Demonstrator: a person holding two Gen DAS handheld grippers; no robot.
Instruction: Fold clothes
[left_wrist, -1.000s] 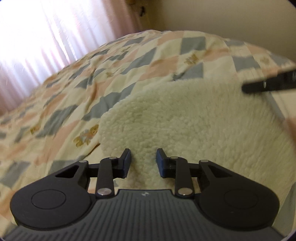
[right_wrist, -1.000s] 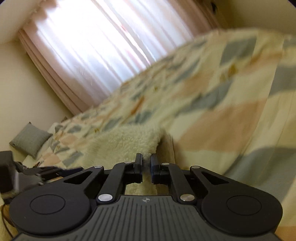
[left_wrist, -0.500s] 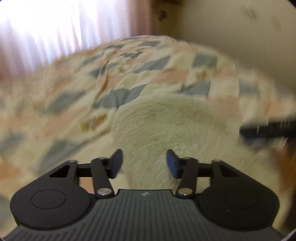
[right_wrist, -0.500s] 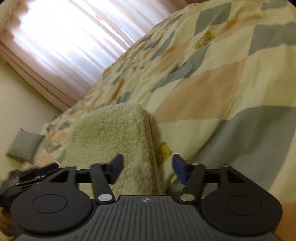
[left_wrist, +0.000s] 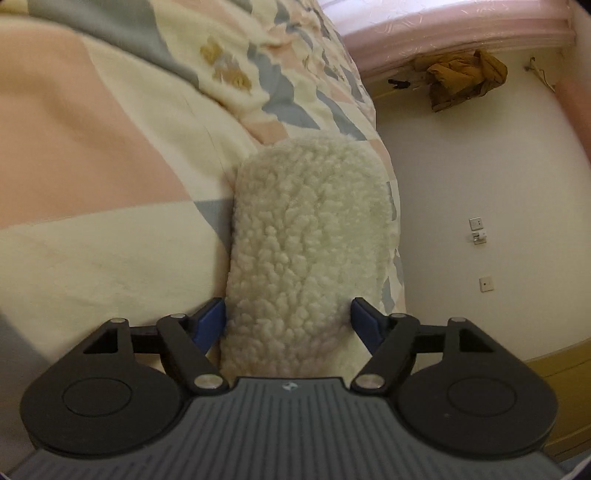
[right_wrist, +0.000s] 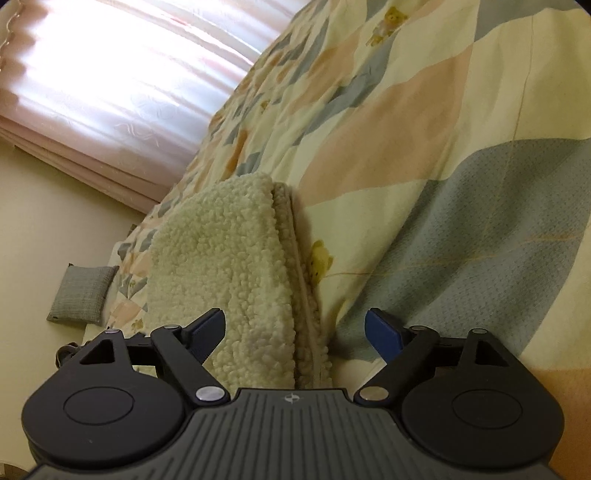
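Folded fleece on the patchwork quilt, both grippers spread wide.

I see the quilt (left_wrist: 110, 155) filling most of each frame; the cream fleece garment (left_wrist: 306, 236) lies on it, long axis running from bottom centre upward. My left gripper (left_wrist: 288, 321) straddles its near end, fingers apart; my right gripper (right_wrist: 293, 330) gapes over its layered edge (right_wrist: 299, 280).

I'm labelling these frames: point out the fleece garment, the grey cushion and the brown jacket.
fleece garment (left_wrist: 310, 236): left wrist view, middle of its fluffy top face.
grey cushion (right_wrist: 83, 293): right wrist view, centre of its fabric.
brown jacket (left_wrist: 461, 77): left wrist view, middle of the bundle.
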